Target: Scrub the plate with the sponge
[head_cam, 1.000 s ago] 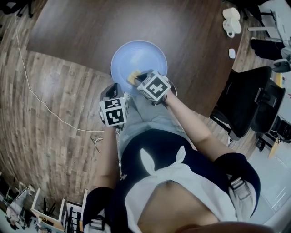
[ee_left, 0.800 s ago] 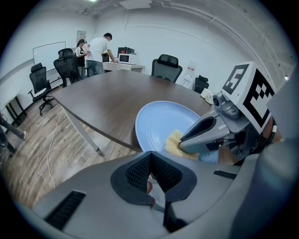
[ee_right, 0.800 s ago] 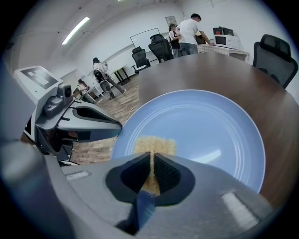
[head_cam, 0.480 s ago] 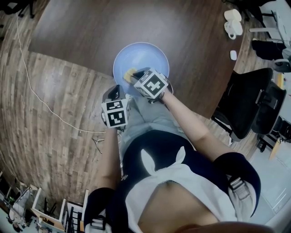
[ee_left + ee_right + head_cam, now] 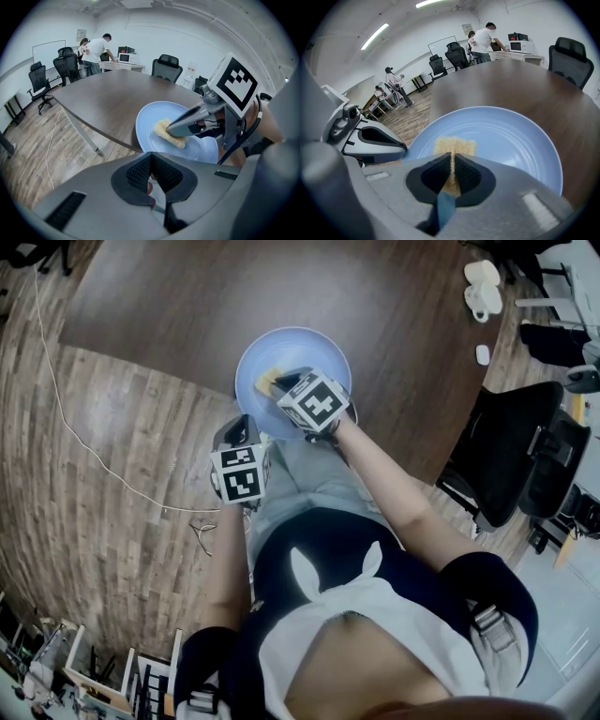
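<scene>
Gripping the yellow sponge [image 5: 454, 145] edgewise, the right gripper [image 5: 451, 157] had its jaws clenched on it. The sponge's long axis ran along the jaws and its free end pointed away from the person, toward the middle of the plate [image 5: 511, 140], where it rested on the light blue surface. The left gripper [image 5: 150, 159] had its jaws closed on the plate's near rim, as far as its own view showed. Each gripper carried a marker cube [image 5: 314, 401] with black-and-white square patterns. The plate lay at the near edge of the dark brown table [image 5: 187, 296], close before the person. A black office chair [image 5: 497, 456] stood at the right.
</scene>
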A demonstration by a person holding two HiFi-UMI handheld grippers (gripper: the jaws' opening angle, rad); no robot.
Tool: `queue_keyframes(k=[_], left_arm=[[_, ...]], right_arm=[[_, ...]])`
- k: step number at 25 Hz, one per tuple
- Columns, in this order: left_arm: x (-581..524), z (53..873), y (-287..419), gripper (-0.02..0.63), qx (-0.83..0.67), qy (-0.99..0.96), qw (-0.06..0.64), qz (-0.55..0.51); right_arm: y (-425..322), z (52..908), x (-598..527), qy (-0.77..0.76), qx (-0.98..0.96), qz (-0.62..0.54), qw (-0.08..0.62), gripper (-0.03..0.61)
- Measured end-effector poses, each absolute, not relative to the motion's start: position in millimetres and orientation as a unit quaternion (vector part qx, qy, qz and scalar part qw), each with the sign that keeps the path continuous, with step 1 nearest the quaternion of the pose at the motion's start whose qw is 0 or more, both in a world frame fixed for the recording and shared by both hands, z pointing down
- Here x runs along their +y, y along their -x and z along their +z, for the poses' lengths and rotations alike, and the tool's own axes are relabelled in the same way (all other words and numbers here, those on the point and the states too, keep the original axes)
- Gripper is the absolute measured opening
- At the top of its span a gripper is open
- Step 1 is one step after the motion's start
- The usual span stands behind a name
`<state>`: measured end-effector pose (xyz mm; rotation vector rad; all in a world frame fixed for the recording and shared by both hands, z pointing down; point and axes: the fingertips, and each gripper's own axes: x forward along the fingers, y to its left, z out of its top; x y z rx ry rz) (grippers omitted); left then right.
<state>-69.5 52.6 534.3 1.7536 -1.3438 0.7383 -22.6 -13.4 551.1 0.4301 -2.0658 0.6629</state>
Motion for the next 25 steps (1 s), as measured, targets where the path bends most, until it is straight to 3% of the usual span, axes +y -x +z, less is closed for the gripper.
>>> queue_keyframes(k=[25], left_arm=[[52, 535, 73, 0.003, -0.528, -0.693, 0.397, 0.289]], right_arm=[[-21, 552, -43, -0.249, -0.809, 0.256, 0.466, 0.021]])
